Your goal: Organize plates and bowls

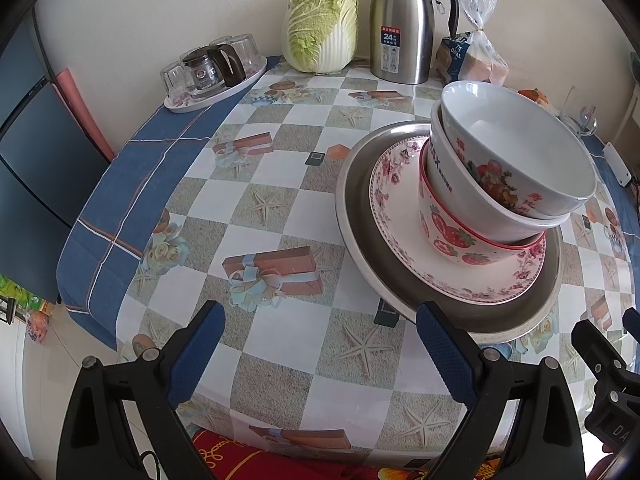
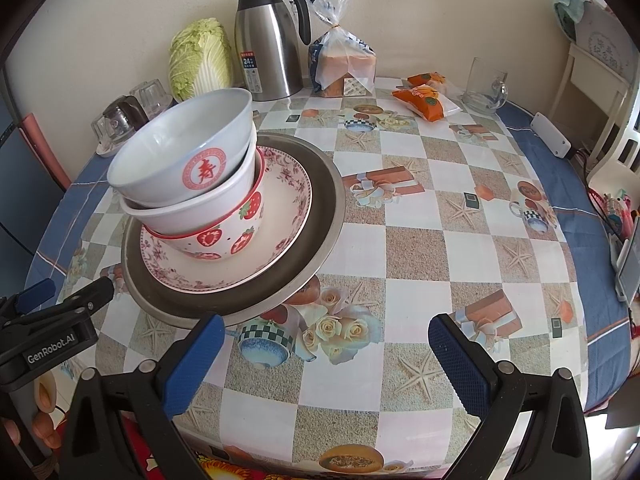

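Left hand-held gripper (image 1: 320, 338) and right hand-held gripper (image 2: 326, 348): jaws apart, empty, low in frame. Beyond, on the checkered desk (image 1: 280, 208): grey metal round tray (image 1: 356, 200) carrying floral plate (image 1: 390, 184), strawberry-print bowl (image 1: 452, 236) and two tilted white bowls (image 1: 520, 148), right of centre.

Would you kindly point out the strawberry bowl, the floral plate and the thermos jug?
strawberry bowl (image 1: 460, 236), left wrist view, outer wall.
floral plate (image 2: 288, 184), right wrist view, patterned rim.
thermos jug (image 1: 400, 12), left wrist view, steel body.
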Available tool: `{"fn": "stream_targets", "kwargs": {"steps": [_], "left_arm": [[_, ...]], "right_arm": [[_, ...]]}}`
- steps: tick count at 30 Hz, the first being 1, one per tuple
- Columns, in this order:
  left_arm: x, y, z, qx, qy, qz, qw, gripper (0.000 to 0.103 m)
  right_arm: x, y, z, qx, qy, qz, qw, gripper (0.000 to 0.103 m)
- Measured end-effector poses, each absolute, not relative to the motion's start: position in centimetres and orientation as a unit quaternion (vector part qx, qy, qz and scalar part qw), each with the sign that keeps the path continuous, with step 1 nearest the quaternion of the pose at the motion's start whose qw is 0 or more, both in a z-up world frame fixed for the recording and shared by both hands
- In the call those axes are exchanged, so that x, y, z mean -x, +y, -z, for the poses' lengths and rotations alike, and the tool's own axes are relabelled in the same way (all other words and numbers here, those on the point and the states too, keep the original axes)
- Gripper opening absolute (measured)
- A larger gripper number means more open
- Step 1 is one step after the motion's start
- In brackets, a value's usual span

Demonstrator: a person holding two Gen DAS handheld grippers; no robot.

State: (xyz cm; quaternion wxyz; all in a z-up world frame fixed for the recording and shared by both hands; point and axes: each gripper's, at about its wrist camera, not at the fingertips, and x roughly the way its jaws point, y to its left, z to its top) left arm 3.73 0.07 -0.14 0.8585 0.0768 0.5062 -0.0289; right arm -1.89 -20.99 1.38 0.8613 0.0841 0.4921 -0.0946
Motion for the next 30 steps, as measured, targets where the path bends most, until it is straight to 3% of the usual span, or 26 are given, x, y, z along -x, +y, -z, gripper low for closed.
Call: {"fn": "stream_targets", "kwargs": {"steps": [30], "left_arm": [[-3.85,0.13,0.40,-0.073,0.510,0.031,0.856,0.097]], "right_arm": [[1.89,-20.90,-1.18,-0.083,0.495,0.094,0.860,0.103]]}}
